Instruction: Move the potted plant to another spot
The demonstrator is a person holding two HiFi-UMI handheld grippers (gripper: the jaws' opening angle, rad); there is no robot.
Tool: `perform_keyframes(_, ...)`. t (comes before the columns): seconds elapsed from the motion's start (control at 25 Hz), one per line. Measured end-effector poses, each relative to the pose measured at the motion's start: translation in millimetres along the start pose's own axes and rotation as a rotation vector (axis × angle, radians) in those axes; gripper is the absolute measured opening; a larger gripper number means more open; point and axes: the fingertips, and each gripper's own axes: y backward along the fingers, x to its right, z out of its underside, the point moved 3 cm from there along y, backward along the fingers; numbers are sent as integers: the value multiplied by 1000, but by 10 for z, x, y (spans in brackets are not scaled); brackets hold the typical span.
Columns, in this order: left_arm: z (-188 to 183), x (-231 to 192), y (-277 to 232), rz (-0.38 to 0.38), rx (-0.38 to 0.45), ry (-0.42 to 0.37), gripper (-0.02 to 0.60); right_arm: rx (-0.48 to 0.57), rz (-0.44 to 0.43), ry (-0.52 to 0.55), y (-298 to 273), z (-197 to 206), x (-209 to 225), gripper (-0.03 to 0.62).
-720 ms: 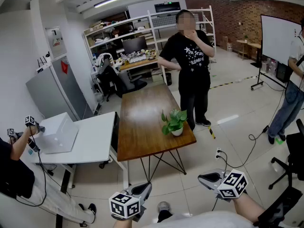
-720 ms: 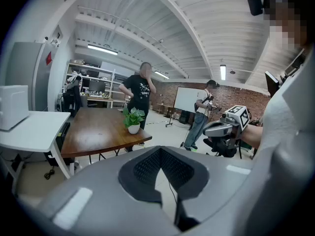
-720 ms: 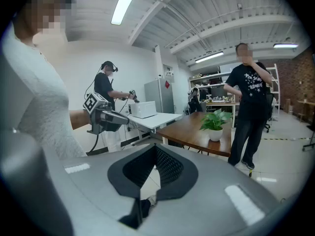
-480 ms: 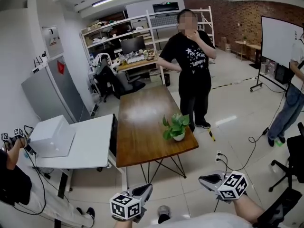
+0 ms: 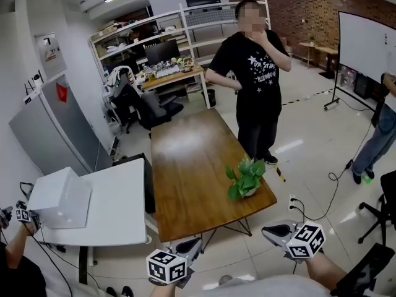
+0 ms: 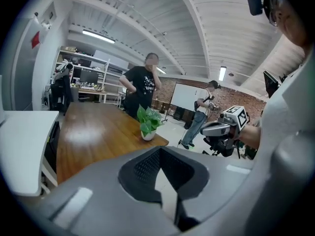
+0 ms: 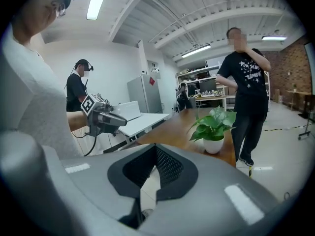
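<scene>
The long brown wooden table [image 5: 185, 166] is filling the centre of the frame. The green leafy potted plant [image 5: 246, 179] in its white pot is sitting near the table's lower-right corner. Along the bottom edge, the left gripper [image 5: 189, 248] and right gripper [image 5: 275, 232] are hovering, jaws pressed together, holding nothing.

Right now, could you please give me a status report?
Left tongs and right tongs shut, empty, short of the table. Potted plant upright at the table's near right corner, untouched. Person stands just beyond it.
</scene>
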Motion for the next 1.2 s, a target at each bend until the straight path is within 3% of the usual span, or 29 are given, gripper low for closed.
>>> perform_keyframes(0.28, -357, -1061, -197, 58, -14, -3, -5, -30, 18, 42, -894, -472, 221, 5)
perform_keyframes(0.64, -369, -1728, -406, 81, -37, 47, -5, -55, 24, 49, -1445, -638, 496, 5)
perform_keyframes(0.92, -390, -1874, -599, 75, -42, 57, -4, -86, 20, 70, -1513, -542, 708, 12)
perform_keyframes(1.2, -458, -1783, -805, 78, -60, 44, -4, -76, 39, 53, -1334, -473, 1035, 101)
